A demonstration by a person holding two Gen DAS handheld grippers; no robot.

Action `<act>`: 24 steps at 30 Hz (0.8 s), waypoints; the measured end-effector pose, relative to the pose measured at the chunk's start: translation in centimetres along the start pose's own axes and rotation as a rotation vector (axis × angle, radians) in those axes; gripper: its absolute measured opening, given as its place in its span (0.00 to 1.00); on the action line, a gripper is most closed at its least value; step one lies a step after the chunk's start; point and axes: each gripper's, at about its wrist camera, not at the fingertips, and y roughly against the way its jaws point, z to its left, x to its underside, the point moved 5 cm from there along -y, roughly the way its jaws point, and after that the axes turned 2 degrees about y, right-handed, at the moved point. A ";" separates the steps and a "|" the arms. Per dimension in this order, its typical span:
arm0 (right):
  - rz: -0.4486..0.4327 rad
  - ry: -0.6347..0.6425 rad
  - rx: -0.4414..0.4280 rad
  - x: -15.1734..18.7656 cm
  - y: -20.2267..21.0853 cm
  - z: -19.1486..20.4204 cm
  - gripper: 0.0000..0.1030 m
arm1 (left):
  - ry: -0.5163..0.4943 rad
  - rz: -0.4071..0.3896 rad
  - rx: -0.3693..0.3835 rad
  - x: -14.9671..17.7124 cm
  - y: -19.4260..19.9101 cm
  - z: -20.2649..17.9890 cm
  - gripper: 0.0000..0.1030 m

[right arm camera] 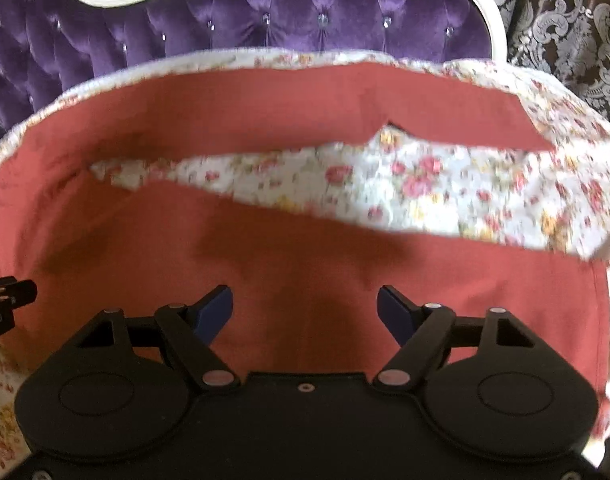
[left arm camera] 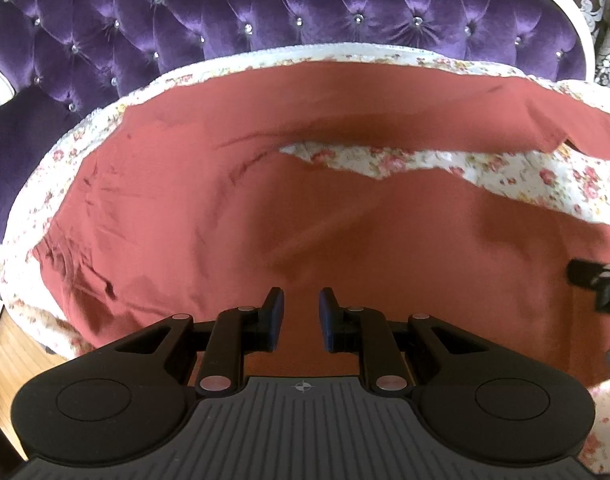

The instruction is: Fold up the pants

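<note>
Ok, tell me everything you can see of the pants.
The pants are a plain brick-red woven-looking fabric, spread mostly flat on a floral bedcover in front of a purple tufted headboard. The two legs run to the right and lie apart, a wedge of bedcover showing between them; the far leg ends in a straight hem. Light creases mark the left end. Neither the left gripper nor the right gripper grips the cloth; both hang over the near leg.

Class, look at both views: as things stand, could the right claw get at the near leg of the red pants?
Probably yes. The right claw is open, holds nothing and hangs just over the near leg of the pants, which lies flat on the flowered cover. Nothing lies between them.
</note>
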 end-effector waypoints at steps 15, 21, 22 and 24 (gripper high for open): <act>-0.125 0.095 -0.207 -13.2 -6.2 -2.5 0.61 | 0.018 0.010 -0.015 -5.7 -4.4 1.3 0.18; -0.058 0.224 -0.250 -19.2 -11.7 -0.6 0.55 | 0.018 0.023 -0.016 -7.8 -6.7 1.4 0.18; -0.048 0.250 -0.244 -19.9 -12.8 -0.2 0.55 | 0.013 0.026 -0.018 -8.1 -7.0 1.3 0.18; -0.060 0.305 -0.235 -20.8 -14.5 0.8 0.55 | 0.008 0.029 -0.020 -8.4 -7.6 1.3 0.18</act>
